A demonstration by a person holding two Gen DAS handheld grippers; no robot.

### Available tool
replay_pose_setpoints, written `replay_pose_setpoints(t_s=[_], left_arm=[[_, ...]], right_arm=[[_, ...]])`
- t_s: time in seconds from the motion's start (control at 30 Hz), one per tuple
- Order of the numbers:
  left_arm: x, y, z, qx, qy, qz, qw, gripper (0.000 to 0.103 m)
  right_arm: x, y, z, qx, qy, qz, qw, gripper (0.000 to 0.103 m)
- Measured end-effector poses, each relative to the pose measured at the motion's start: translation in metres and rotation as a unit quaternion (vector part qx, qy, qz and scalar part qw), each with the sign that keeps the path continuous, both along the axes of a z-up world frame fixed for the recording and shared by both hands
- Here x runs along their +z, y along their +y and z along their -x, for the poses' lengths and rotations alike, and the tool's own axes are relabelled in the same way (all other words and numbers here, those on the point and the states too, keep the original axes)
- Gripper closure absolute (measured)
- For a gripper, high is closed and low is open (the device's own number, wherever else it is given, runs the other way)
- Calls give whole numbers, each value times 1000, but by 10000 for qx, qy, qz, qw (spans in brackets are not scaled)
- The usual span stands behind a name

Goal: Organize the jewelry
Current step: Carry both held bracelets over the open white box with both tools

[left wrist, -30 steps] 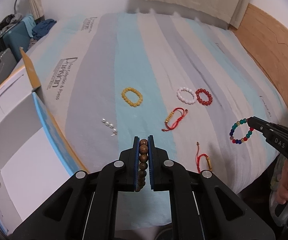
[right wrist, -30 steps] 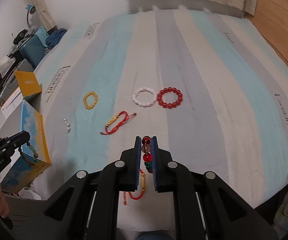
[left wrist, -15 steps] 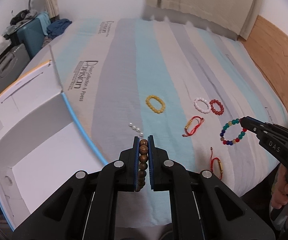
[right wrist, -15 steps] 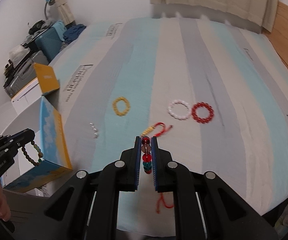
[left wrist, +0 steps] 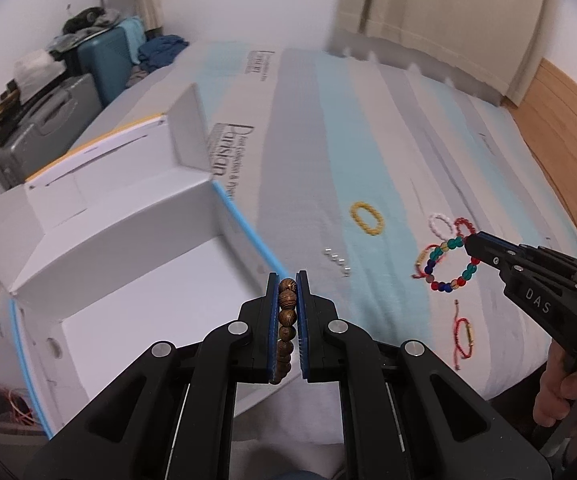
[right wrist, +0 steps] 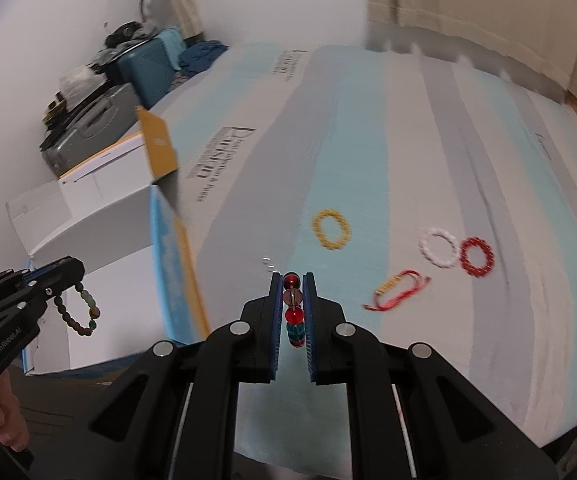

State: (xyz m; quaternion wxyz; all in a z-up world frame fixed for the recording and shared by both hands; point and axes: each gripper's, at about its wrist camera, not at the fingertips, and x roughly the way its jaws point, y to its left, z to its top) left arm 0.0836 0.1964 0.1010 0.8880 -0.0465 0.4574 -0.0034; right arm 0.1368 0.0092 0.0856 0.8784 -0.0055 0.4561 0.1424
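My left gripper (left wrist: 287, 280) is shut on a brown wooden bead bracelet (left wrist: 286, 316) and hangs over the near corner of the open white box (left wrist: 136, 280); the right wrist view shows that bracelet (right wrist: 78, 314) dangling from it above the box (right wrist: 120, 304). A multicoloured glass bead bracelet (right wrist: 293, 312) is pinched in my shut right gripper (right wrist: 292, 280), and it dangles (left wrist: 450, 258) over the striped bed (left wrist: 328, 128). On the bed lie a yellow bracelet (right wrist: 330, 229), a white one (right wrist: 438, 247), a red bead one (right wrist: 476, 257), a red cord bracelet (right wrist: 396, 290), another red cord bracelet (left wrist: 464, 332) and small pearls (left wrist: 337, 260).
Grey and teal suitcases (left wrist: 68, 92) with clutter stand at the far left by the wall. A curtain (left wrist: 440, 8) hangs behind the bed and a wooden floor (left wrist: 560, 120) runs along its right. A hand (left wrist: 560, 392) grips the right tool.
Both grippers have swung left with their bracelets. The white box now fills the left of both views, and the left gripper has come over it.
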Motion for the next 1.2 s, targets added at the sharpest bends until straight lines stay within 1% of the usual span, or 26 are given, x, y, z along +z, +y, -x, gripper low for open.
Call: replay_pose_setpoints(t_s=[0.4, 0.6, 0.7, 0.9, 1.2], left_arm=[[-3, 72, 26, 527, 65, 2, 9986, 96], [-11, 102, 40, 756, 137, 40, 9970, 96], [-19, 116, 46, 851, 214, 48, 9961, 96], [-33, 136, 54, 975, 340, 70, 9946, 96], [-61, 155, 58, 1041, 619, 173, 9925, 96]], right_arm=[[11, 84, 8, 565, -67, 2, 9984, 94], [8, 122, 13, 827, -42, 26, 9966, 94], [3, 142, 16, 951, -9, 45, 9955, 94], [-9, 165, 20, 1088, 91, 51, 9940, 94], [-46, 198, 24, 1267, 386, 212, 9910, 94]])
